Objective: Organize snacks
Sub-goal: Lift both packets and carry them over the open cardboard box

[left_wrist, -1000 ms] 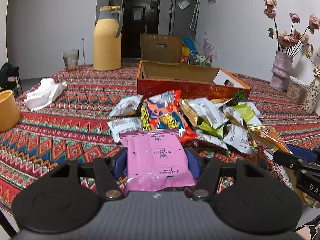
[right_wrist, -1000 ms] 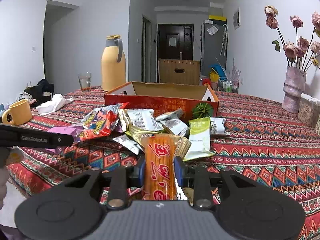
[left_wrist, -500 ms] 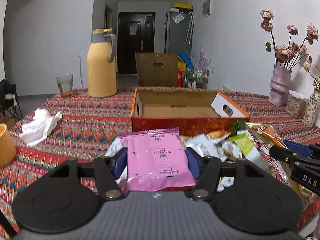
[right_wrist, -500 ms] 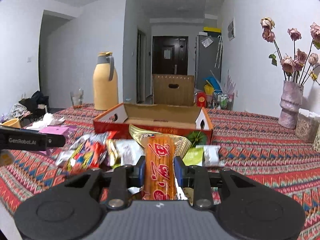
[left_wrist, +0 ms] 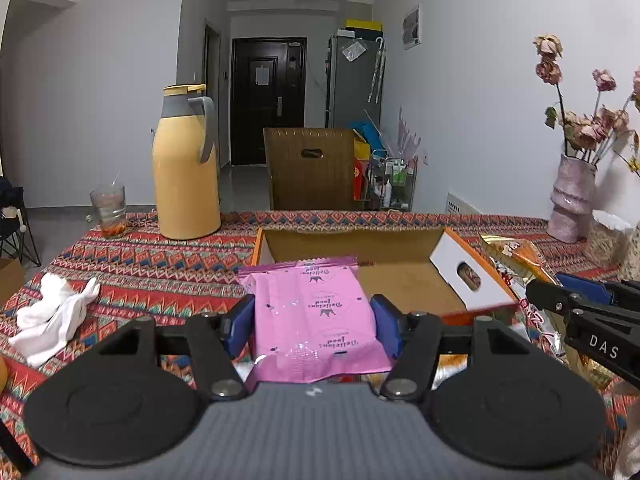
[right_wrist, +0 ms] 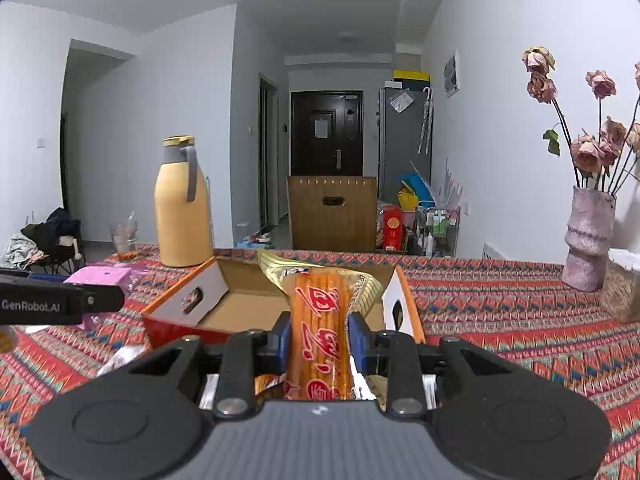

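My left gripper (left_wrist: 314, 324) is shut on a pink snack packet (left_wrist: 312, 312) and holds it above the table, in front of the open orange cardboard box (left_wrist: 456, 276). My right gripper (right_wrist: 320, 340) is shut on an orange snack packet (right_wrist: 320, 328) and holds it up at the near edge of the same box (right_wrist: 188, 300). The right gripper's arm (left_wrist: 588, 332) and its orange packet (left_wrist: 516, 252) show at the right of the left wrist view. The left gripper's arm (right_wrist: 52, 304) and the pink packet (right_wrist: 100, 280) show at the left of the right wrist view.
A yellow thermos jug (left_wrist: 186, 164) and a plastic cup (left_wrist: 110, 210) stand at the back left. A white crumpled cloth (left_wrist: 56, 316) lies left. A pink vase (right_wrist: 588, 236) with dried roses stands right. A patterned cloth (right_wrist: 500, 312) covers the table.
Both grippers have risen with their packets and moved toward the box. The snack pile on the table has dropped below view.
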`<state>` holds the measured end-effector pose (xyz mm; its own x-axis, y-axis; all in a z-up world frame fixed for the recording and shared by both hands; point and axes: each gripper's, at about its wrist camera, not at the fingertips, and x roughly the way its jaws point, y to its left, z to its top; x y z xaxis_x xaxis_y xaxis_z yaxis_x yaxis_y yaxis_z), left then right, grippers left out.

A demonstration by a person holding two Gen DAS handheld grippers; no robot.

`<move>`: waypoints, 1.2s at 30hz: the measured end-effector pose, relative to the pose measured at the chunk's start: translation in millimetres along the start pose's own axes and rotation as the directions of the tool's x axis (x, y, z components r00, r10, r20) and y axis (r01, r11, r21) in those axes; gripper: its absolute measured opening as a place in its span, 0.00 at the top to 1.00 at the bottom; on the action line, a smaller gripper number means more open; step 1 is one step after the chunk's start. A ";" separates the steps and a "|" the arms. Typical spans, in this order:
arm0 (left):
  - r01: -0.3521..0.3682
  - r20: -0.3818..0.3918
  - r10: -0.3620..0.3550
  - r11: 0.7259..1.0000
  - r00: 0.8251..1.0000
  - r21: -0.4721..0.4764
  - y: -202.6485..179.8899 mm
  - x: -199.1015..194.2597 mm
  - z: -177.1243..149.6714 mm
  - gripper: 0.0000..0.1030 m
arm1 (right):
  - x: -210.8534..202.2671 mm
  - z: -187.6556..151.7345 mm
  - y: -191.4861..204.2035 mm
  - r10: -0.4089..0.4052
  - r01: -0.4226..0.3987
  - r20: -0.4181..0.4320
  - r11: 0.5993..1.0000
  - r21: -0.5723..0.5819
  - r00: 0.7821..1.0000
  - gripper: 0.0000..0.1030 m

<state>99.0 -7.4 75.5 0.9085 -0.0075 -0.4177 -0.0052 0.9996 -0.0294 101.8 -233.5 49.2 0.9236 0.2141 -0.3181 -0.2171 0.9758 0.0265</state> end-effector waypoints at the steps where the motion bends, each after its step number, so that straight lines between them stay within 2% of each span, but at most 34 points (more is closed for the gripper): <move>1: -0.001 0.001 0.001 1.000 1.000 -0.003 0.1 5.0 3.9 0.39 | 5.4 4.0 -0.5 -0.002 0.002 0.003 1.000 0.000 1.000 0.72; 8: -0.023 0.021 0.023 1.000 1.000 0.004 -3.1 42.2 29.7 0.39 | 48.4 31.2 -5.5 -0.024 0.024 0.016 1.000 -0.012 1.000 0.72; 17: -0.049 -0.015 0.049 0.999 0.999 -0.012 -3.7 102.2 47.3 0.39 | 111.2 50.6 -3.2 -0.032 0.031 -0.018 0.999 -0.025 0.999 0.72; 25: -0.090 -0.089 0.086 0.995 0.992 -0.043 9.9 149.8 41.5 0.39 | 172.0 35.6 -3.8 -0.036 0.035 -0.109 0.999 -0.007 0.993 0.72; 36: -0.078 -0.146 0.068 0.995 0.987 -0.065 21.5 170.1 26.5 0.38 | 198.6 11.2 -7.1 -0.011 0.012 -0.186 1.000 0.001 0.983 0.71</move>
<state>264.5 13.6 27.9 0.8355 0.0558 -0.5466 -0.1032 0.9931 -0.0562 290.3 -197.4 -3.6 0.8512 0.1911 -0.4888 -0.2060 0.9783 0.0237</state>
